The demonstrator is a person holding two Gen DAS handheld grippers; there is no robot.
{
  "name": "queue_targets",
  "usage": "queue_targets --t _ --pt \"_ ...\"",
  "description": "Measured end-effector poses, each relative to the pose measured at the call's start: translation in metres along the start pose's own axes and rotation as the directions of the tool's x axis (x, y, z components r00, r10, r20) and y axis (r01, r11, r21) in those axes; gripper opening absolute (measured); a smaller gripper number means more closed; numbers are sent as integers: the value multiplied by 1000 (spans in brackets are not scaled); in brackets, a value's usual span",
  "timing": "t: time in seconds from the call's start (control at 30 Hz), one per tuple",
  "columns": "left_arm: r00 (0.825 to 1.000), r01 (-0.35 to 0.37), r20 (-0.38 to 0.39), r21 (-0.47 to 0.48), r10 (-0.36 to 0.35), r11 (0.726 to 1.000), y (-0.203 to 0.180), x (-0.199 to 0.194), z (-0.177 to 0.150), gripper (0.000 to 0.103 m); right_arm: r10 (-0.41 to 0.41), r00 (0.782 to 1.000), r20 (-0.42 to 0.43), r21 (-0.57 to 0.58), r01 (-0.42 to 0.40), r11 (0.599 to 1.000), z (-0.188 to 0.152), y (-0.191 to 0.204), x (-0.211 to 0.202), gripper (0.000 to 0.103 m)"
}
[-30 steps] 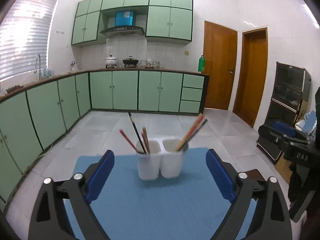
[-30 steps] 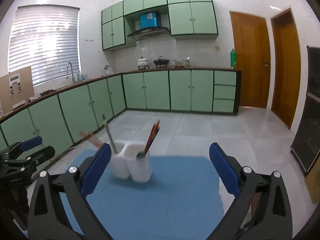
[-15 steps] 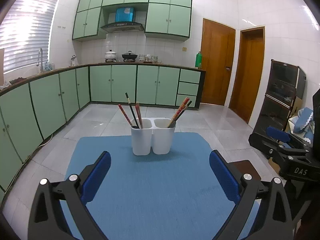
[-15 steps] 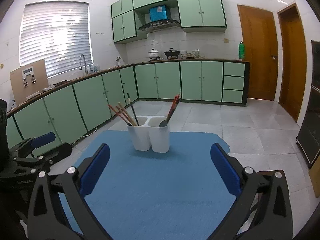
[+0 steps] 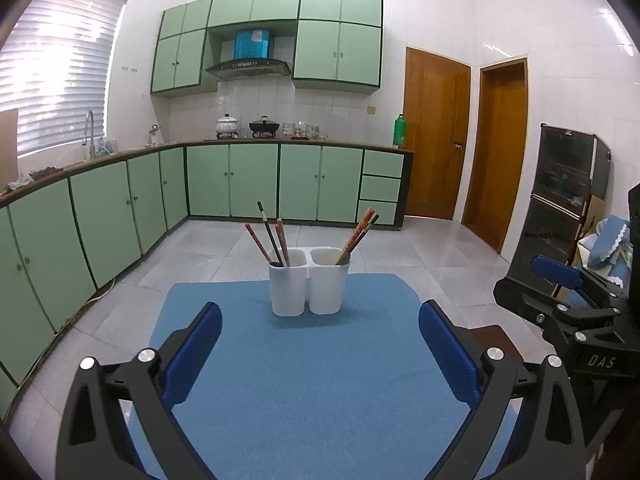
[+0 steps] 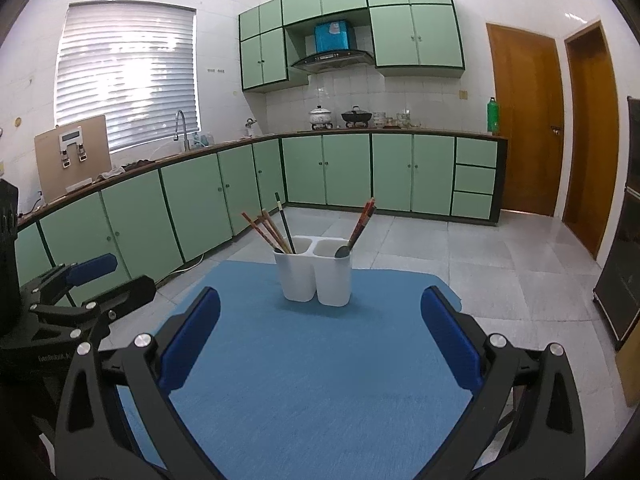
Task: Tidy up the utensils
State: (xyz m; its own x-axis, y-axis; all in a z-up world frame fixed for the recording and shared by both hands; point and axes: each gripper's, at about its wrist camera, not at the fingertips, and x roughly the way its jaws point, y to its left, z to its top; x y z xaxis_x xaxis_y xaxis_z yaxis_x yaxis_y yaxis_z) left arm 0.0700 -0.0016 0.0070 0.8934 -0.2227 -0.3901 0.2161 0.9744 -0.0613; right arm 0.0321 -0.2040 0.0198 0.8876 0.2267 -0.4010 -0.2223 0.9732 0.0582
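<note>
A white two-cup utensil holder point(image 5: 308, 286) point(image 6: 316, 276) stands upright on the far half of a blue mat point(image 5: 312, 380) point(image 6: 320, 380). Its left cup holds three chopsticks point(image 5: 270, 236) point(image 6: 272, 228), red, brown and black. Its right cup holds a bunch of reddish chopsticks point(image 5: 358, 234) point(image 6: 362, 220) and a dark spoon bowl point(image 6: 342, 251). My left gripper point(image 5: 320, 348) is open and empty, well short of the holder. My right gripper point(image 6: 320, 340) is open too, with nothing between its fingers. Each gripper shows at the edge of the other's view point(image 5: 560, 300) point(image 6: 76, 296).
The mat covers a small table with tiled floor point(image 5: 400, 248) beyond it. Green cabinets point(image 5: 120, 216) run along the left and back walls. A dark cabinet point(image 5: 560, 200) and two wooden doors point(image 5: 436, 136) are at the right.
Both grippers have drawn back and risen from the holder, which now looks smaller and farther. Both stayed open; the utensils have not moved.
</note>
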Motion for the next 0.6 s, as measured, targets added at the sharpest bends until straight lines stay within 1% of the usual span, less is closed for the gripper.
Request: queue_targets --t 0.37,0.6 --pt "1000 -7 27 -2 7 1000 0 -14 -2 97 3 1000 18 -20 -3 1000 1 9 -10 97" --pt "999 -13 33 -3 13 1000 0 -14 0 97 4 1000 23 -22 -3 1000 2 11 -10 97"
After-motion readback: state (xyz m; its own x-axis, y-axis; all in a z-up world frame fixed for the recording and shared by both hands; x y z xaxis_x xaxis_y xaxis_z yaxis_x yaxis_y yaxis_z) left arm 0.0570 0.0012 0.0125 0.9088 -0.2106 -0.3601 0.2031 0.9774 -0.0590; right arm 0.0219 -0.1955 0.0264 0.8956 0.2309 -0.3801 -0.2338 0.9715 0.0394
